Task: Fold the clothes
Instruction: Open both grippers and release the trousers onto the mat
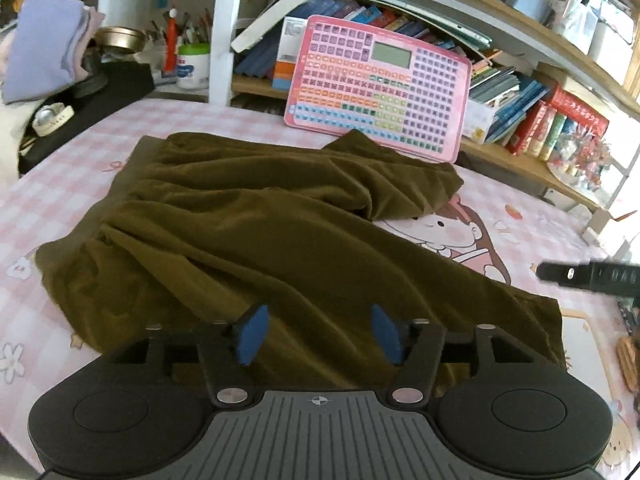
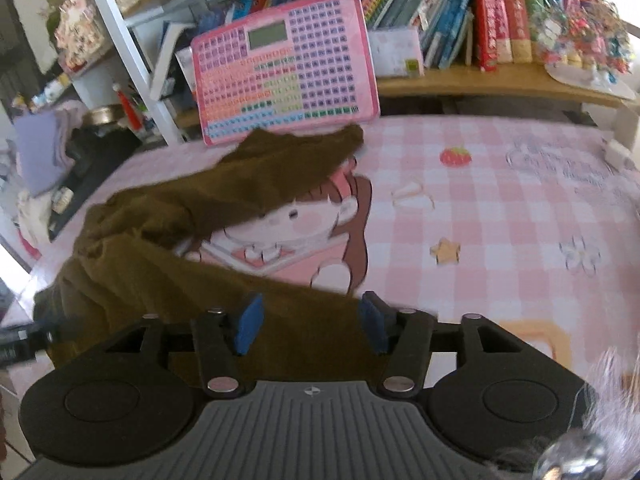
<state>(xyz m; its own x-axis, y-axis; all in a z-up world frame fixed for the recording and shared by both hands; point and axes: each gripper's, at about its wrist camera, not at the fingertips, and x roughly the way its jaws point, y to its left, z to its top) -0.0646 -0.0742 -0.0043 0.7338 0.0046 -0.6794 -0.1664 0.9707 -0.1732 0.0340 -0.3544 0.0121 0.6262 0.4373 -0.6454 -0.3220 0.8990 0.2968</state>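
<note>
Both tongs (image 1: 319, 334) (image 2: 312, 324) gape above the brown garment (image 1: 248, 232).

A garment (image 1: 256, 232) is lying spread and rumpled on the surface (image 1: 520, 208), reaching from its near edge toward the back. Behind it, a button board (image 1: 376, 84) is leaning against the shelf (image 1: 516, 160), the garment's far corner lying just before its lower edge. Books (image 2: 452, 20) are standing on the shelf to the board's right. Folded cloths (image 1: 44, 48) are sitting at the far left. The left tongs (image 1: 318, 334) and right tongs (image 2: 310, 324) are hanging over the garment's near part.
</note>
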